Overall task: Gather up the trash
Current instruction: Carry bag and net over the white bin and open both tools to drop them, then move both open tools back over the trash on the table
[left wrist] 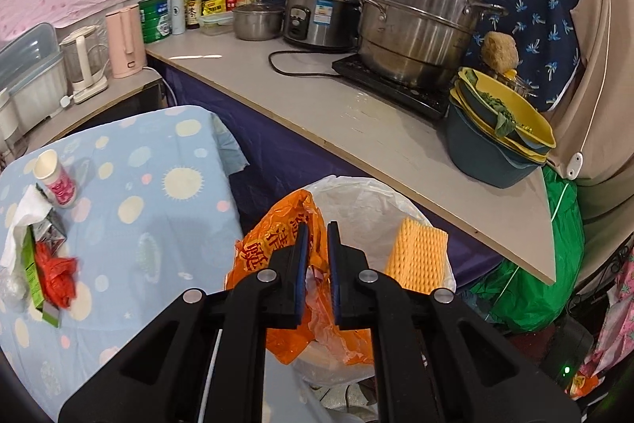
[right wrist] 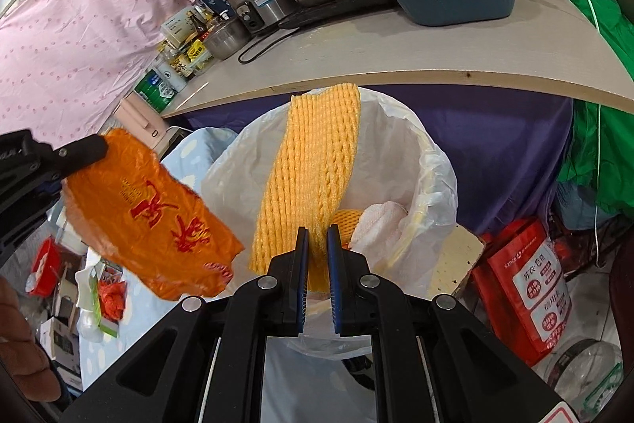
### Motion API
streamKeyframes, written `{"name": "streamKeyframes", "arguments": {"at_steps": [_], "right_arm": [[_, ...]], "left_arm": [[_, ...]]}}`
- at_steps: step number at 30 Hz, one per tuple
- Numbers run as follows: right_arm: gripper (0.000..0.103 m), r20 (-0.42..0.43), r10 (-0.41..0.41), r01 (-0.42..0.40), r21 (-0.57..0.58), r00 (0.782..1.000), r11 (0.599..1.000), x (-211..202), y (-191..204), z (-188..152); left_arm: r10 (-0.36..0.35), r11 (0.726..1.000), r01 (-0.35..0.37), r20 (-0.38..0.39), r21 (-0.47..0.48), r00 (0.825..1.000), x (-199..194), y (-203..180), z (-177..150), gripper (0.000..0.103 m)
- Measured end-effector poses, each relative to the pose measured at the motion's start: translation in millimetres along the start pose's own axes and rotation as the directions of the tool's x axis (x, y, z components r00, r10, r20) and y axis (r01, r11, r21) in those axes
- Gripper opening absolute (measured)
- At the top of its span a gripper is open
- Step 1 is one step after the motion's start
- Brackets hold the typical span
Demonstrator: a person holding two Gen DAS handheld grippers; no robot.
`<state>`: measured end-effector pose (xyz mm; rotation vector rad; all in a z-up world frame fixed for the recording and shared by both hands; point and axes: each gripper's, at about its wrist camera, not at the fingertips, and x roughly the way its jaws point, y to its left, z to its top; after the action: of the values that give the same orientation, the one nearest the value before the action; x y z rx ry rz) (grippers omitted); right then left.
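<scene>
The left claw (left wrist: 317, 232) is clamped on a crumpled orange plastic bag with red lettering (left wrist: 277, 244), and the right claw (right wrist: 317, 236) pinches a yellow ribbed foam sleeve (right wrist: 313, 165); both hang over the white-lined trash bin (right wrist: 432, 161). Left of the bin, a paper cup (left wrist: 53, 177), white tissue (left wrist: 23, 221) and red wrapper (left wrist: 57, 276) lie on the blue dotted cloth (left wrist: 158, 209). Beyond, the pale worktop (left wrist: 356, 121) carries a steel steamer pot (left wrist: 416, 22).

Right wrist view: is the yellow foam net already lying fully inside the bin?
No, the yellow foam net hangs pinched in the right claw above the bin.
</scene>
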<state>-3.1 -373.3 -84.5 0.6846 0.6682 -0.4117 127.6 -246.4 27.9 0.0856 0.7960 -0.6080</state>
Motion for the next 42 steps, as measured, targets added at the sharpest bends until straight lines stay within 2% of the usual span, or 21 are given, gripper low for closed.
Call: {"name": "streamKeyframes", "arguments": {"at_steps": [8,11,13,14,15,17,24,30,42], "right_arm": [[0.010,-0.008,-0.012,0.012,0.028,1.000,1.000,6,-9,0],[0.015,-0.006,-0.016,0.016,0.030,1.000,0.999,7,-9,1],[0.015,0.003,-0.019,0.019,0.034,1.000,0.999,6,-7,1],[0.016,0.006,-0.020,0.020,0.038,1.000,0.999,6,-7,1],[0.019,0.007,-0.020,0.020,0.042,1.000,0.999,5,-7,1],[0.020,0.011,-0.018,0.017,0.047,1.000,0.999,4,-6,1],[0.026,0.036,-0.016,0.015,0.027,0.999,1.000,-4,5,3],[0.031,0.058,-0.003,0.003,0.001,0.998,1.000,-12,21,1],[0.036,0.060,0.054,-0.049,-0.075,0.997,0.996,-20,70,-5]], "left_arm": [[-0.021,1.000,0.021,-0.045,-0.001,0.999,28,-7,-4,0.009],[-0.024,1.000,0.024,-0.049,-0.012,0.998,33,-6,-5,0.010],[-0.019,1.000,0.018,-0.055,-0.017,0.998,35,-3,-6,0.014],[-0.011,1.000,0.010,-0.060,-0.019,0.998,36,-2,-7,0.027],[0.002,1.000,-0.004,-0.061,-0.024,0.998,36,0,-7,0.044],[0.019,0.999,-0.021,-0.046,-0.037,0.999,34,5,-8,0.056],[0.019,0.998,-0.021,-0.043,-0.056,0.999,25,19,-8,0.058],[0.063,0.997,-0.064,-0.020,-0.047,0.998,12,33,-14,0.062],[0.120,0.984,-0.121,-0.021,-0.132,0.993,-12,88,-25,0.065]]}}
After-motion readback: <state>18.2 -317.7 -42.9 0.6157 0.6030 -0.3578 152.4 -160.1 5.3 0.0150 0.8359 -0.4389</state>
